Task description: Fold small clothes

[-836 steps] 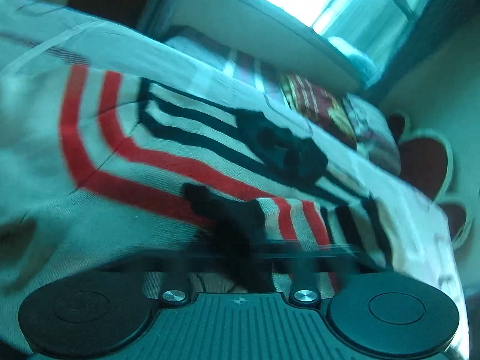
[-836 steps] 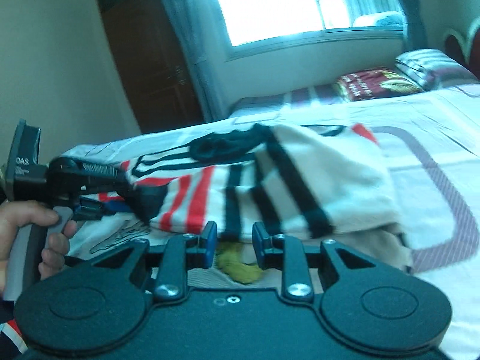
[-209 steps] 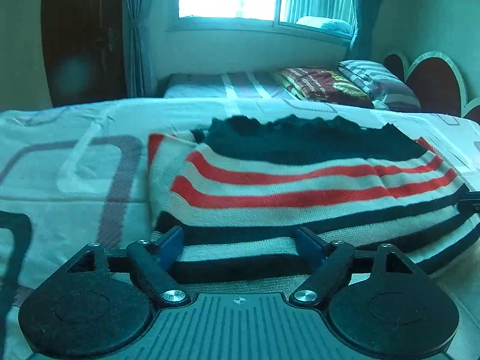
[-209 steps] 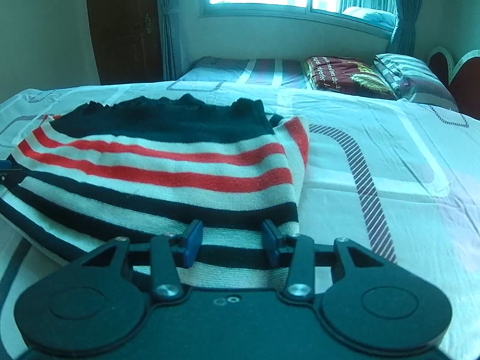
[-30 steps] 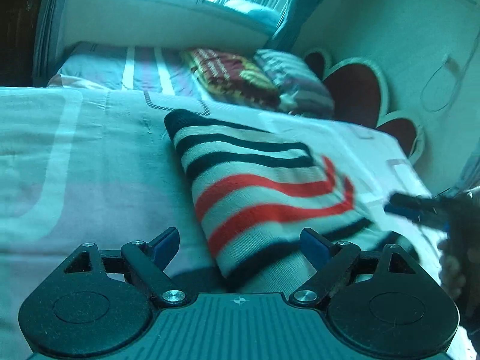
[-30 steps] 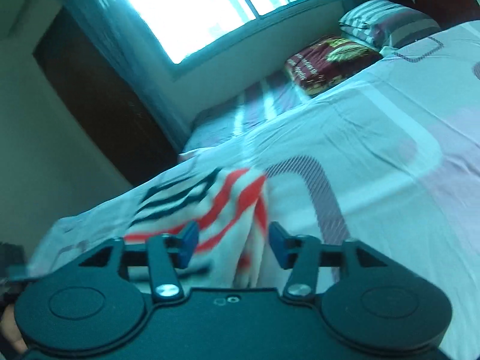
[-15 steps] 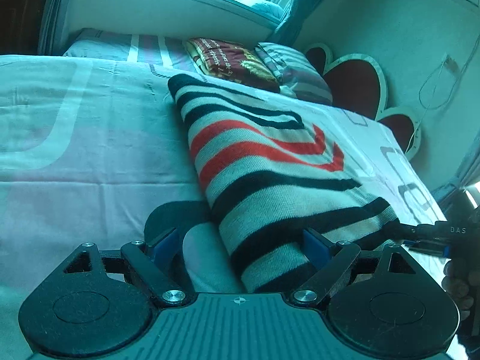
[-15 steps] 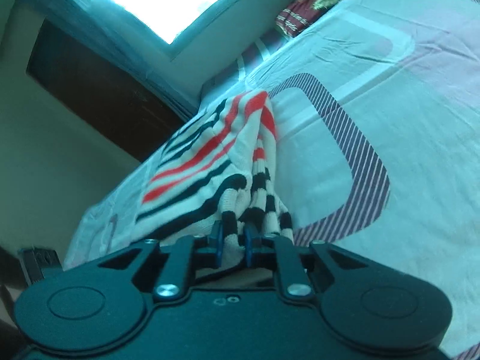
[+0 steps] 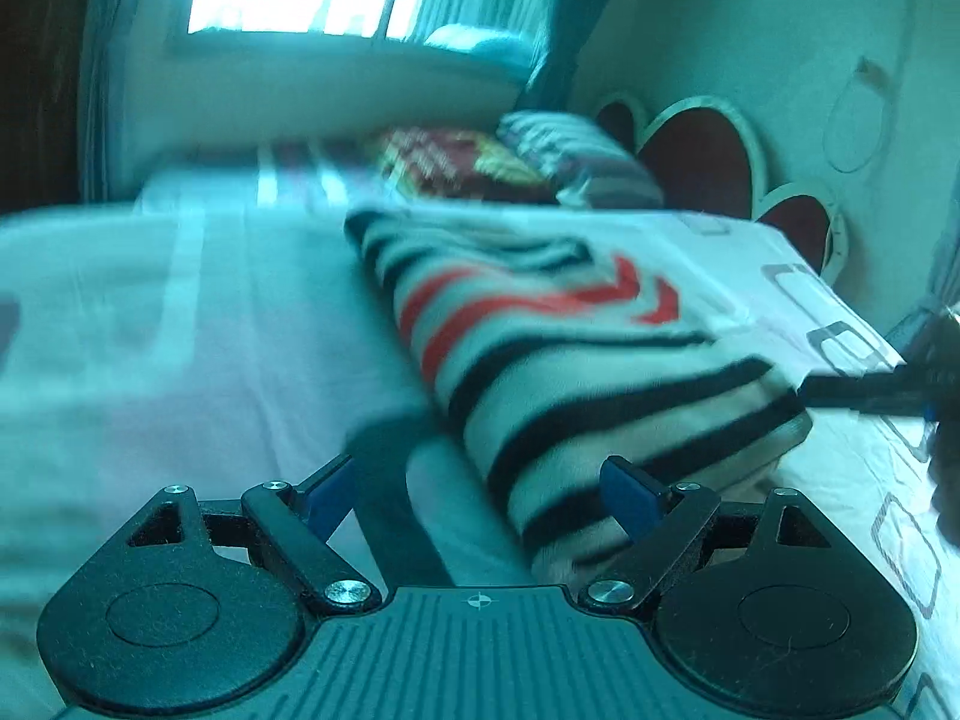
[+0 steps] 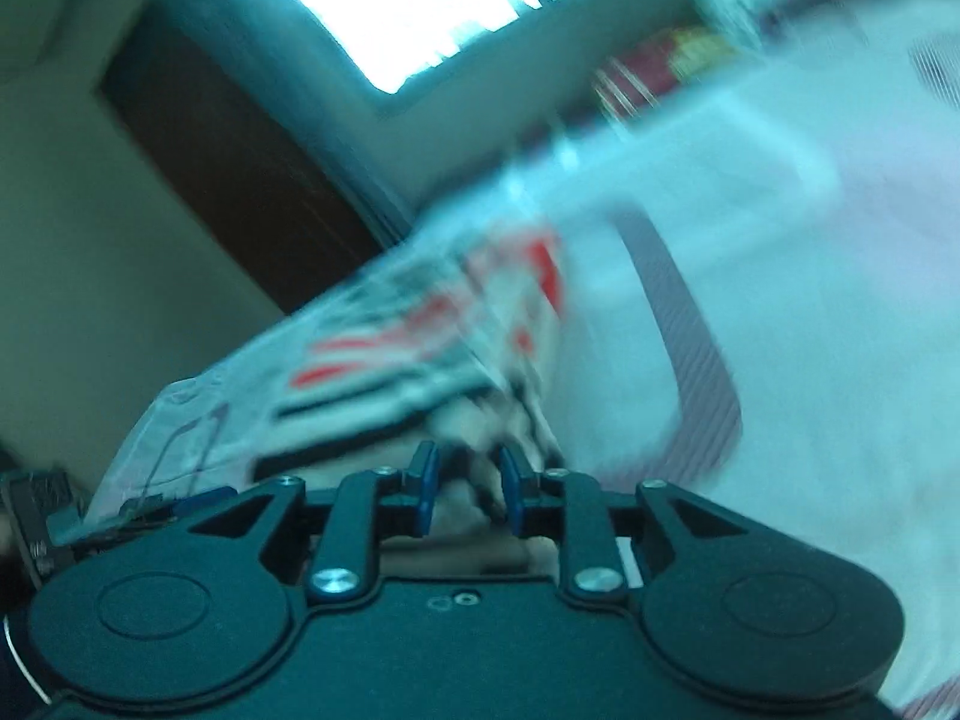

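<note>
A folded knit sweater with white, black and red stripes lies on the bed; it shows blurred in the right wrist view. My left gripper is open at the sweater's near end, its right pad beside the fold, holding nothing. My right gripper has its jaws a little apart at the sweater's near corner, with cloth just ahead of the gap. From the left wrist view the right gripper reaches to the sweater's right edge.
The bed sheet is white with grey rounded patterns. Pillows lie at the head under the window. A heart-shaped headboard stands at right. A dark wardrobe stands by the wall.
The right gripper's jaws, pinched on the sweater corner half a second ago, have parted. Both views are blurred with motion. The left gripper stays open by the sweater's end.
</note>
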`<state>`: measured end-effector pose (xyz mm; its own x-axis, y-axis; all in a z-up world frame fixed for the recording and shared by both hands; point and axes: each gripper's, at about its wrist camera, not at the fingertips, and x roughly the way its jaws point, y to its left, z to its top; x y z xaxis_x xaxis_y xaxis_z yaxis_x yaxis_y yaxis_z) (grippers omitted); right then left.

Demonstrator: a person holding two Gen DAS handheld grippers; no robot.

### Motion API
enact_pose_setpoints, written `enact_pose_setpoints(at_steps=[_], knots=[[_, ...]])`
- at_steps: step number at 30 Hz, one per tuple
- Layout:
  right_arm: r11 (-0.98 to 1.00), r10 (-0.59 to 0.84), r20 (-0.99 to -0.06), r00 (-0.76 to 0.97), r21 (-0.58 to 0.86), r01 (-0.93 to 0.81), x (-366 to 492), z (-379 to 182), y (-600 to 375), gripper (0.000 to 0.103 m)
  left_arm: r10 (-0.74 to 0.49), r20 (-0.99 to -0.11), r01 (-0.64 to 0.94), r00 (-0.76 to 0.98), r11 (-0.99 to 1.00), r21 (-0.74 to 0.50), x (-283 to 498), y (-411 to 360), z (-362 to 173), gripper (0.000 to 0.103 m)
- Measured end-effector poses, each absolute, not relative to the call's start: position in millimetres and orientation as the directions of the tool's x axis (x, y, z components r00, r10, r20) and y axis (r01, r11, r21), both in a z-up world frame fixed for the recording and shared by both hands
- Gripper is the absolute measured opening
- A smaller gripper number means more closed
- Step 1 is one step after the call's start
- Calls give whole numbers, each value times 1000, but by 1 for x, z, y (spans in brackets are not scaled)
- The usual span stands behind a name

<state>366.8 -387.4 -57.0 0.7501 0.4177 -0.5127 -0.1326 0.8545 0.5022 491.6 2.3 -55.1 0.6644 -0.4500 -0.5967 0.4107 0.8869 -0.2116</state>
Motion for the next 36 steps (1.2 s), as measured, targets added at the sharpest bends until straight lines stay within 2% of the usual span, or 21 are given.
enact_pose_setpoints(at_steps=[6,9,12,15,18,23,27,32,33,34,36], knots=[[911,397,-538,744,334,-244,429,-36,-349,29,-454,-595,343,663,891,-297,553,-14,-51,88],[924,382,-600,703,264,-278,453,-48,-330,28,-435,-639,350,634,898,-265,566,-32,-62,88],[938,339,-660,671,182,-295,459,-66,-322,21,-431,-655,349,621,900,-261,569,-39,-71,88],[934,348,-649,677,175,-312,454,-74,-325,21,-437,-654,348,618,898,-271,569,-39,-77,88],[934,347,-640,685,169,-316,452,-78,-325,20,-430,-654,335,623,902,-274,570,-38,-82,94],[937,329,-637,697,130,-323,449,-78,-323,19,-433,-652,319,623,901,-294,571,-36,-90,97],[944,302,-639,707,97,-316,448,-78,-317,19,-396,-656,316,642,917,-244,570,-41,-92,103],[954,277,-662,696,105,-280,452,-71,-313,21,-366,-666,323,650,926,-193,569,-46,-83,103],[954,288,-662,692,133,-270,451,-65,-316,32,-374,-672,321,639,924,-209,569,-45,-76,103],[951,307,-644,701,173,-258,447,-58,-321,59,-411,-669,336,619,909,-248,568,-40,-71,103],[955,297,-577,761,200,-221,434,-47,-335,100,-473,-651,367,594,879,-304,564,-30,-65,103]])
